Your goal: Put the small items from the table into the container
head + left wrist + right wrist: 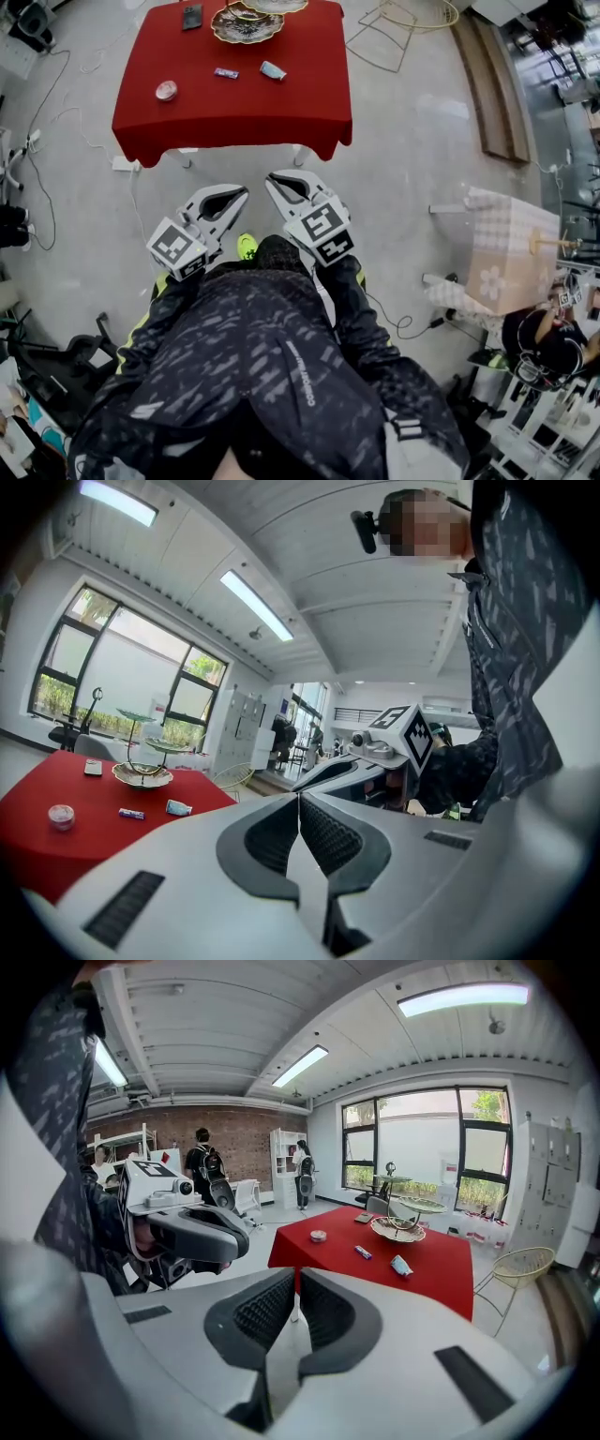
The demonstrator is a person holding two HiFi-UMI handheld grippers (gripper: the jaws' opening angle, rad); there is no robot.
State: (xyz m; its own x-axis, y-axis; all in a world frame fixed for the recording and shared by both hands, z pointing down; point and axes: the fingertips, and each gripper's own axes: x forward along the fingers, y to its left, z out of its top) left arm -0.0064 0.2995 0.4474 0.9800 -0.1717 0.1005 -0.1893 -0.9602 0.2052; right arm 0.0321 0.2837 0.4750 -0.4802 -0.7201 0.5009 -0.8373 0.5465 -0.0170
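Left tongs (242,193) and right tongs (272,178), jaws together, empty, open floor (394,187) ahead before near edge of red table (234,117).

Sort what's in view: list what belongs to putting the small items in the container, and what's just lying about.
For the job:
- red table
- tiered dish, the likely container
- round tin
- purple packet
- light blue packet
- dark flat item
- left gripper and right gripper, both shut and empty

Lying about:
- wire chair
- floor cable
- wooden planks
- cloth-covered side table
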